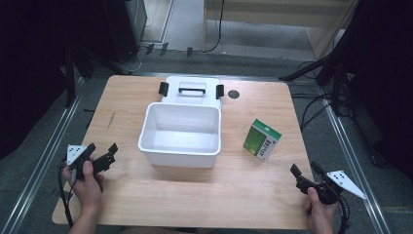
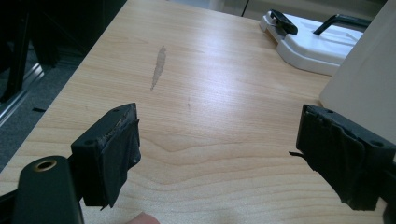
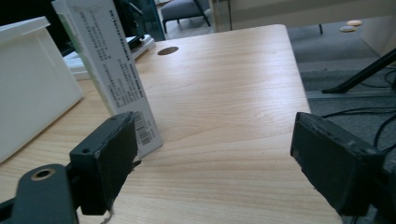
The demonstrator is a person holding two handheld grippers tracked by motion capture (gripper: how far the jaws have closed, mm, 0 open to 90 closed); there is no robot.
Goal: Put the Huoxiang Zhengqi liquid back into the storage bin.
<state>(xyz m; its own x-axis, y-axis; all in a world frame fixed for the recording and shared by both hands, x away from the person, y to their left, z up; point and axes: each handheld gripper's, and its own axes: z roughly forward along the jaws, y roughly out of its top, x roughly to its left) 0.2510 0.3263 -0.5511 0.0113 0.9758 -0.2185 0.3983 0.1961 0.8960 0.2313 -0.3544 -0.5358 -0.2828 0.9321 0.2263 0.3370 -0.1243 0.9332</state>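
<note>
You're at the approach — your right gripper (image 1: pixel 308 171) hangs released, near the green box (image 1: pixel 261 140) on the counter (image 1: pixel 195 190); straddle it next, then clench.

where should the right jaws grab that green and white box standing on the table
Grip the green and white box across its two broad faces, near the upper half, coming from the right gripper's own side at the table's near right. It stands upright and is thin, so the open jaws should span that thickness, and a high grip is less likely to tip it toward the white bin.
</note>
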